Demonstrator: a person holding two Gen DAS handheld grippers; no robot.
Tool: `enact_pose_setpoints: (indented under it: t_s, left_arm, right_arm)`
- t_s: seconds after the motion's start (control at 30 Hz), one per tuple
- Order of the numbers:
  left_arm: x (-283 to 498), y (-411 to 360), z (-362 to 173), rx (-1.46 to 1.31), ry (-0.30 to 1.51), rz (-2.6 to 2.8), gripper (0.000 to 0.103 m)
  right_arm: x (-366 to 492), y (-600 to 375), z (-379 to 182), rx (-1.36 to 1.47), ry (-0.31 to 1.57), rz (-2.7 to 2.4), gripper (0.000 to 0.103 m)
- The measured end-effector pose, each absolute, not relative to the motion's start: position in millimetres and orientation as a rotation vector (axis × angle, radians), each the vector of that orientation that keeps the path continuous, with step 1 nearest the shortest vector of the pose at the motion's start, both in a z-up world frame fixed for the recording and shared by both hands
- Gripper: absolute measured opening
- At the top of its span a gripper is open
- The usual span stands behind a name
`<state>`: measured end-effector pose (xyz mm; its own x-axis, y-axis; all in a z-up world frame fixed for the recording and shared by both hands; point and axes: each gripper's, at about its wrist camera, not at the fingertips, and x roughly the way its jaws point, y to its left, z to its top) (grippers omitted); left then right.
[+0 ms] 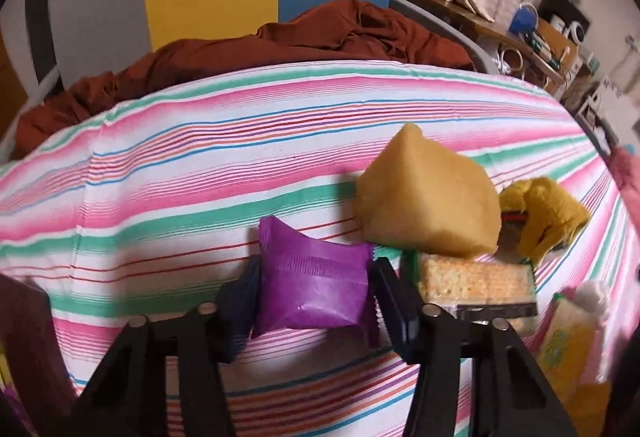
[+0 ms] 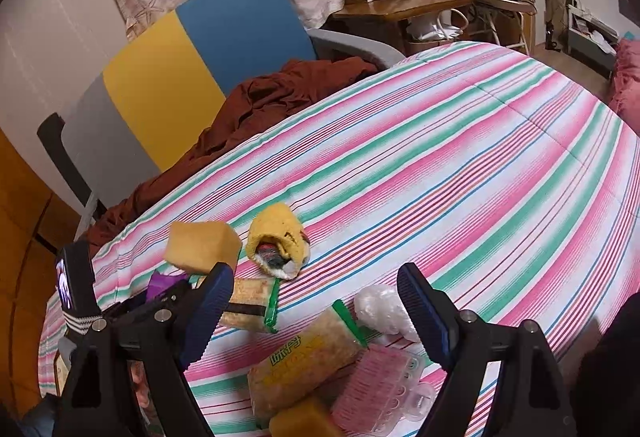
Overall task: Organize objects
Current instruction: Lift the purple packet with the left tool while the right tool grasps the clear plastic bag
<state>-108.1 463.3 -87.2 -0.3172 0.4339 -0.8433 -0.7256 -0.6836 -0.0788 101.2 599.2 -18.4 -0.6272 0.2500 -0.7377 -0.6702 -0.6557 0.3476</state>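
Left fingers point(image 1: 312, 293): clenched on the shiny purple foil packet point(image 1: 314, 289).
Right fingers point(image 2: 316, 297): released, empty.
Advice: lift straight, clearing the yellow sponge block point(image 1: 428, 197) just beyond.

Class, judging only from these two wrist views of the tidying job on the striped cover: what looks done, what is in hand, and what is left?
Done: nothing looks sorted; no container shows. In hand: the left gripper has closed on the purple packet. The right gripper is open, holding nothing. Left: the sponge, cracker pack, yellow cloth, yellow snack bag and pink tray lie loose on the cover.
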Motion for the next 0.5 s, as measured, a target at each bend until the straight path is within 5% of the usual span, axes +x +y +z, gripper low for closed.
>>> enact_pose_setpoints:
  t_s: [0.5]
  left_arm:
    - [-40.4,423.0,-89.3,-1.1,0.46,2.098,0.047]
  right_arm:
    - [137.7,638.1,-30.5,-0.783,1.094,2.127,0.085]
